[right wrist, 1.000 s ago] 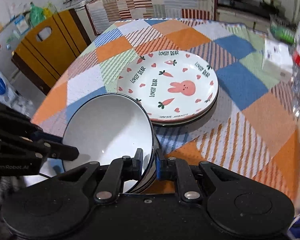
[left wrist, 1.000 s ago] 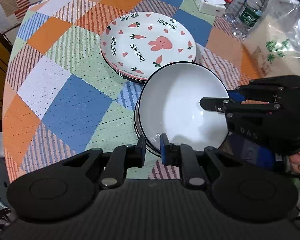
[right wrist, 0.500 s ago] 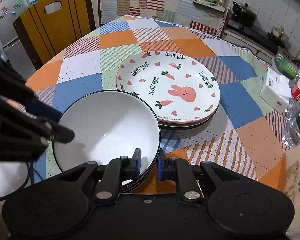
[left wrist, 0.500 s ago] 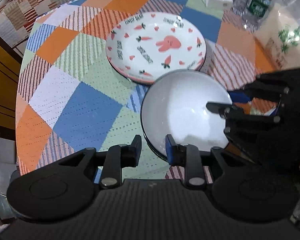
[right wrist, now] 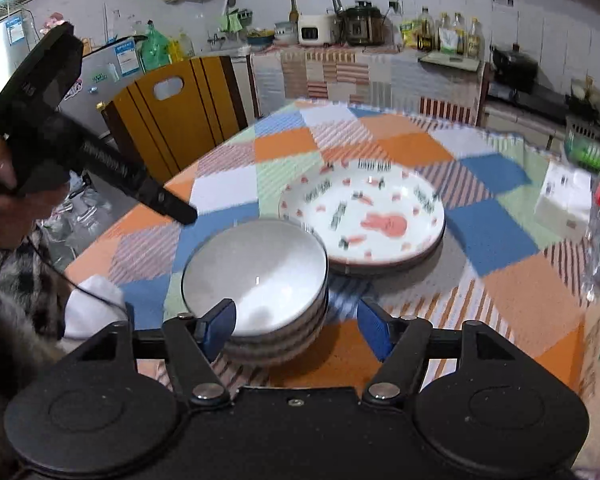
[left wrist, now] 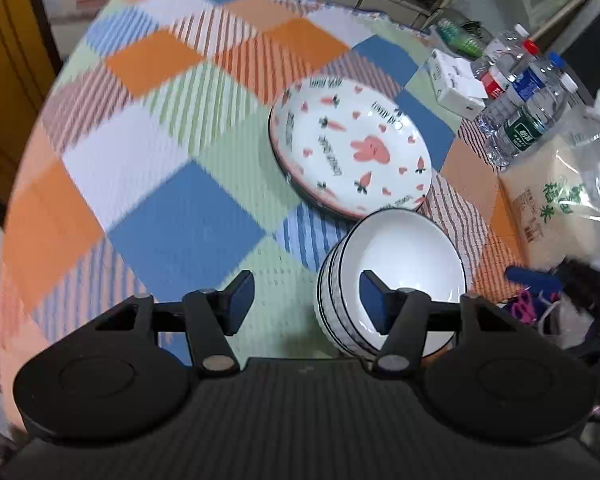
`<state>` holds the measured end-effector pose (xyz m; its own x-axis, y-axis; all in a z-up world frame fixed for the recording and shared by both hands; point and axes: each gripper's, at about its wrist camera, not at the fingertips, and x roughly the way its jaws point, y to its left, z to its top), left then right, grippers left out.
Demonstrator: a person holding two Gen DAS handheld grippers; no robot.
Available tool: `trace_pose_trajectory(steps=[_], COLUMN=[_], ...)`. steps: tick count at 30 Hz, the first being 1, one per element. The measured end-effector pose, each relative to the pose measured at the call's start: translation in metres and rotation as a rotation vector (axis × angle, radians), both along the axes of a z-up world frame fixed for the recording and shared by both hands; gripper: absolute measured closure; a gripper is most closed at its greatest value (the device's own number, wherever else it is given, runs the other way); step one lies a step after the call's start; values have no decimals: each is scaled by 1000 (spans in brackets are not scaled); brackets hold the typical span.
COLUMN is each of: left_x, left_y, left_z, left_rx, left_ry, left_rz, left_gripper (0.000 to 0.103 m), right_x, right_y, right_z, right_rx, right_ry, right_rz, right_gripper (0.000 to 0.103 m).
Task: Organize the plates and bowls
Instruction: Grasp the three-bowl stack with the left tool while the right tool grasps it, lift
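Checkered tablecloth [left wrist: 188, 236] is carrying the bowl stack [left wrist: 392, 276] just beside the plate stack [left wrist: 350, 160]. Left gripper [left wrist: 306, 300] and right gripper [right wrist: 296, 330] are opening, pinching nothing. Sorting is probably finishing; motion blur is limiting certainty.

The table's [left wrist: 172, 216] left half lies bare. Plates [left wrist: 352, 156] fill the middle, bowls [left wrist: 396, 276] sit by the near edge, and bottles [left wrist: 520, 100] and a bag [left wrist: 556, 208] crowd the right edge.

The rice bag [left wrist: 552, 208] bears green Chinese characters, one reading "米"; the plate's lettering is blurred.
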<state>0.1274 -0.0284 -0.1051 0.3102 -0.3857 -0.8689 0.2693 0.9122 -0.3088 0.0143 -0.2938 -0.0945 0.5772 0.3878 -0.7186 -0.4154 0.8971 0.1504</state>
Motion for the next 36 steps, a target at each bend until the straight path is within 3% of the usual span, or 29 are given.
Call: trace_pose_trajectory(steps=[2, 6, 9, 13, 17, 21, 24, 29, 36], left_x=[2, 2, 3, 5, 8, 11, 12, 9, 8], left_y=[2, 3, 4, 5, 6, 8, 4, 2, -6], left_z=[-10, -30, -40, -50, -66, -83, -89, -93, -103], left_rx=[-20, -52, -98, -161, -220, -285, -277, -307, -302], left_ry=[47, 84, 94, 97, 127, 178, 190, 196, 212], left_rz=[-3, 12, 14, 31, 59, 89, 54, 55, 53], left_gripper=[44, 41, 38, 37, 37, 41, 53, 63, 64], right_x=[1, 1, 4, 10, 11, 18, 21, 23, 34], right_y=[1, 15, 28, 43, 52, 49, 46, 51, 56], right_z=[-11, -42, -63, -79, -86, -95, -102, -111, -114], right_rx=[4, -68, -102, -72, -59, -36, -3, -4, 13], right_ry=[46, 78, 93, 114, 61, 24, 27, -5, -22], right_rz=[0, 14, 60, 126, 132, 76, 72, 74, 117], right_gripper=[30, 15, 14, 12, 9, 8, 7, 6, 1])
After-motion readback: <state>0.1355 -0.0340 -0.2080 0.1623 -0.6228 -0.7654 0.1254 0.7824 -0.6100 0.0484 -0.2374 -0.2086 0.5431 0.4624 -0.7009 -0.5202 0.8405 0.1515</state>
